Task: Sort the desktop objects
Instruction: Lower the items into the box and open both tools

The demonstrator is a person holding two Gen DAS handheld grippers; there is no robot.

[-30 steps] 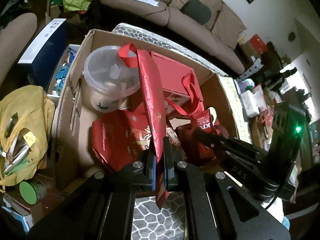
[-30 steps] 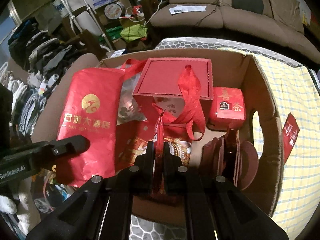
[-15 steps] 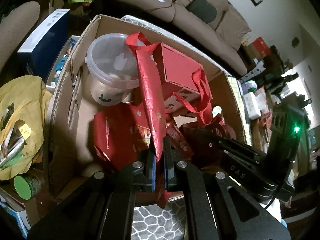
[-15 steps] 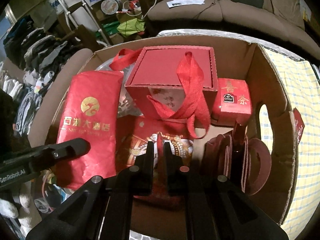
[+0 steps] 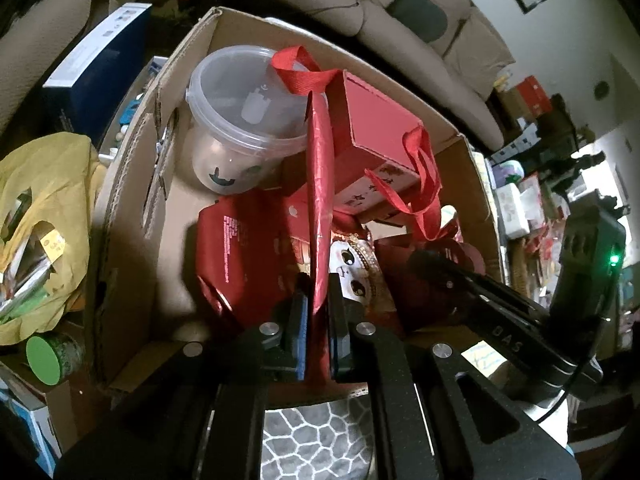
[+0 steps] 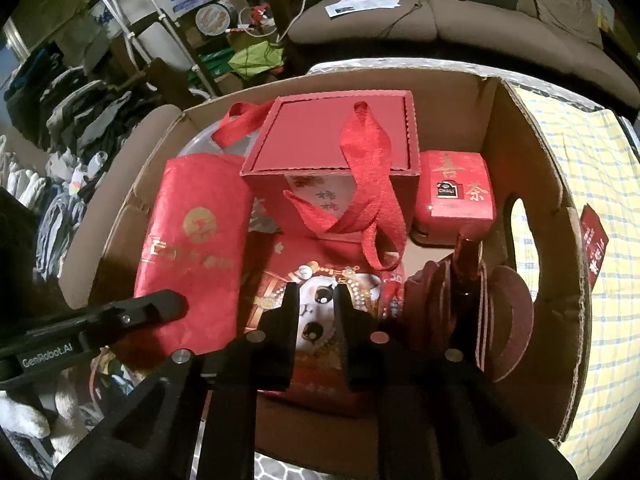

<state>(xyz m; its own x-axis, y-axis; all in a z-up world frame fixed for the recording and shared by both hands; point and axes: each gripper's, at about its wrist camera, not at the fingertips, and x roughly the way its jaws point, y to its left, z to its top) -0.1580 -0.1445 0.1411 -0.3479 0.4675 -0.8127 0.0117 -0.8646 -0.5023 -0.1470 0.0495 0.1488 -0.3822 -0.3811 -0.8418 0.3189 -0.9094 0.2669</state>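
My left gripper [image 5: 316, 304] is shut on the edge of a flat red paper bag [image 5: 320, 184] with gold print, held upright over an open cardboard box [image 5: 132, 184]. The same bag shows broadside in the right wrist view [image 6: 192, 248]. My right gripper [image 6: 316, 296] is open and empty, just above a red packet with a cartoon face [image 6: 320, 300] lying in the box. The box also holds a red gift box with ribbon handles [image 6: 336, 160], a small red tea box [image 6: 456, 188], dark red cards [image 6: 480, 304] and a clear plastic tub [image 5: 240, 116].
A yellow plastic bag [image 5: 36, 216] and a green-lidded jar [image 5: 48, 360] sit left of the box. A blue box [image 5: 100, 64] stands behind them. A brown sofa [image 6: 460, 4] is beyond. A yellow checked cloth [image 6: 600, 208] lies right of the box.
My right gripper has opened and let go of the red packet, which now lies flat in the box. My left gripper still holds the red bag and has moved closer over the box.
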